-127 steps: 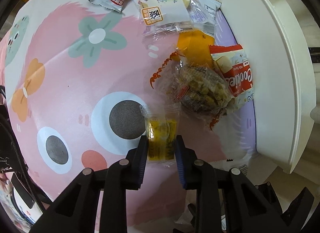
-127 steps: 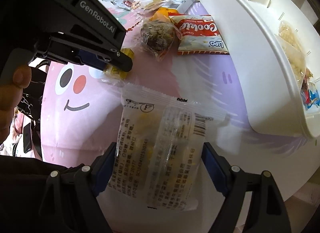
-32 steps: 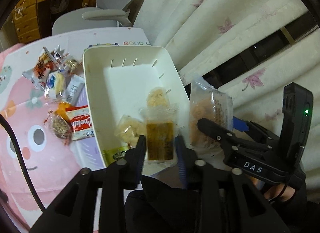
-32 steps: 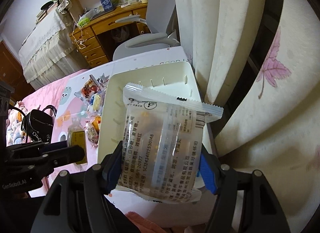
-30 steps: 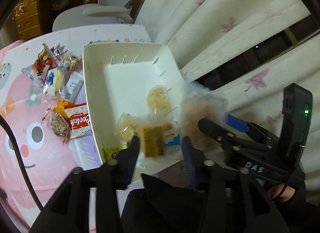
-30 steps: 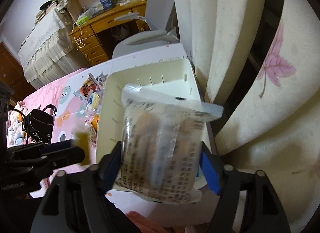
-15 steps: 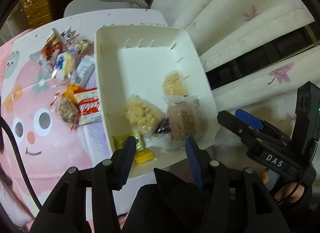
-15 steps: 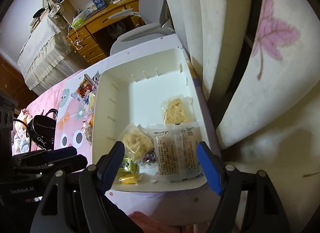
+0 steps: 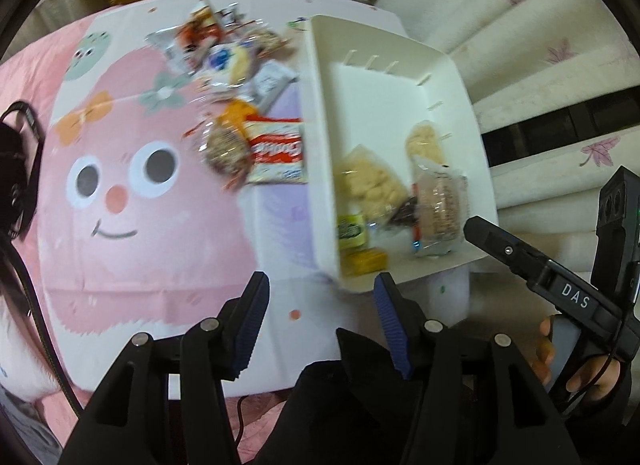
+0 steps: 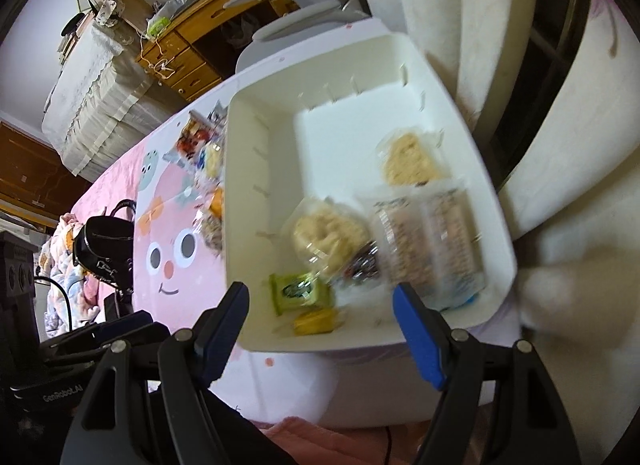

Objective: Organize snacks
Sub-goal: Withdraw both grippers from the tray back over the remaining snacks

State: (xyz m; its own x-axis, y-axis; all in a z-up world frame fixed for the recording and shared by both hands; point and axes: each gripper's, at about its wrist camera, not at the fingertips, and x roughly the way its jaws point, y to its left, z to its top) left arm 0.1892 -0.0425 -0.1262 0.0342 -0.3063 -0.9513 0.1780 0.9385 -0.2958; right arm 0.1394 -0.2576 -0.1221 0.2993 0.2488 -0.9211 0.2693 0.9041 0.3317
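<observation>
A white bin [image 9: 320, 77] [image 10: 256, 193] stands at the table's right end and holds several wrapped snacks. Among them are the clear wide packet [image 9: 438, 209] [image 10: 432, 241], a small yellow packet [image 9: 362, 261] [image 10: 314, 321] near the front wall, and a green packet [image 10: 300, 291]. My left gripper [image 9: 320, 319] hangs over the table's near edge by the bin's front corner; its jaws are opening and nothing is between them. My right gripper [image 10: 320, 329] is open and empty above the bin's front wall. More snacks [image 9: 240, 105] lie loose on the cloth left of the bin.
A pink cartoon-face cloth [image 9: 120, 193] covers the table. Curtains [image 9: 520, 45] hang close behind the bin on the right. A grey chair [image 10: 304, 21] and a wooden desk [image 10: 208, 41] stand beyond the far end. A black bag [image 10: 104, 241] lies at the left.
Both grippers let go of their packets, which now lie in the bin. The left gripper has since swung left and lower, toward the cloth; the right one has sunk closer to the bin.
</observation>
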